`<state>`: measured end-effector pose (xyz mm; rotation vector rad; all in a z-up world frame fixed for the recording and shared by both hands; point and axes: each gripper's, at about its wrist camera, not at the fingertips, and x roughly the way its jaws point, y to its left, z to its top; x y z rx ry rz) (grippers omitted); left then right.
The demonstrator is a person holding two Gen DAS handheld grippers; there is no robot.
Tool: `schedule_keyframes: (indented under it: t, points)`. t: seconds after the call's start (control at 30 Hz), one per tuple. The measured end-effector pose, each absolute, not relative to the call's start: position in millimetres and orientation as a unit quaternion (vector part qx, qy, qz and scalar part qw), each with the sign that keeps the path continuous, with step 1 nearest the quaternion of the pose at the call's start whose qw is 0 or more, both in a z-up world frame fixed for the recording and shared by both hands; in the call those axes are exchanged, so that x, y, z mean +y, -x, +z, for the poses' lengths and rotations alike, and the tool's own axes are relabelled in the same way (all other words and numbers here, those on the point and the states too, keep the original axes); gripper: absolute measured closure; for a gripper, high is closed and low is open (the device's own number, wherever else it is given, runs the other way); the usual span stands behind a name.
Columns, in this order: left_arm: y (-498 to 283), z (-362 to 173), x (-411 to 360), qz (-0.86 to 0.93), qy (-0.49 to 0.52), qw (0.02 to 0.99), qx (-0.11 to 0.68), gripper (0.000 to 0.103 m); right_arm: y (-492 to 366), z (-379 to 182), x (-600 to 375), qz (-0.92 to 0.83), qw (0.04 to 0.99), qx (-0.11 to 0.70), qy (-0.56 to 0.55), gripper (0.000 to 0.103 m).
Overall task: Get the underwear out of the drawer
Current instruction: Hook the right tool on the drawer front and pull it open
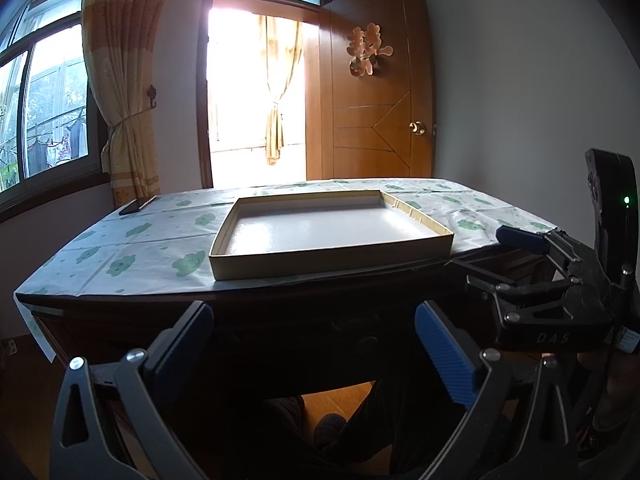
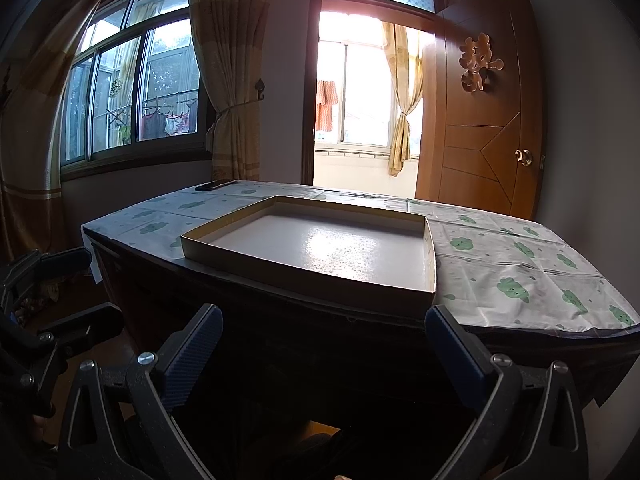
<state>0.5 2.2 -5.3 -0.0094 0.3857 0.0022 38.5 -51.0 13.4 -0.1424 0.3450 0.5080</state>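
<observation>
A dark wooden table stands before me, its front (image 1: 320,320) (image 2: 320,340) in deep shadow; I cannot make out a drawer or any underwear. A shallow cardboard box tray (image 1: 320,260) (image 2: 304,276) with a bare white floor lies on the tablecloth. My left gripper (image 1: 316,344) is open and empty, below the table's front edge. My right gripper (image 2: 324,348) is open and empty, also in front of the table. The right gripper also shows at the right of the left wrist view (image 1: 516,248), and the left gripper at the left of the right wrist view (image 2: 64,280).
A white tablecloth (image 1: 140,248) (image 2: 520,264) with green prints covers the table. A dark phone (image 1: 138,205) (image 2: 216,185) lies at its far left corner. Behind are a window, curtains, an open wooden door (image 1: 376,112) and a bright balcony doorway.
</observation>
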Motion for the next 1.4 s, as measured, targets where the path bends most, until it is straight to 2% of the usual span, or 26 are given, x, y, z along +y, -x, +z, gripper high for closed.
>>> schedule_keyframes:
  t: [0.6,0.97,1.4]
  points:
    - [-6.4,-17.8,5.4,0.012,0.011,0.979,0.202,0.0,-45.6,1.5,-47.8,0.258,0.951,0.149,0.082,0.001]
    - [-19.6,-34.6,18.2,0.03,0.032,0.974,0.221,0.0,-66.7,-30.6,-29.9,0.289,0.947,0.086,0.11,0.001]
    - [-19.6,-36.2,27.4,0.042,0.043,0.973,0.224,0.0,-81.2,-58.3,-17.0,0.294,0.942,-0.031,0.159,0.001]
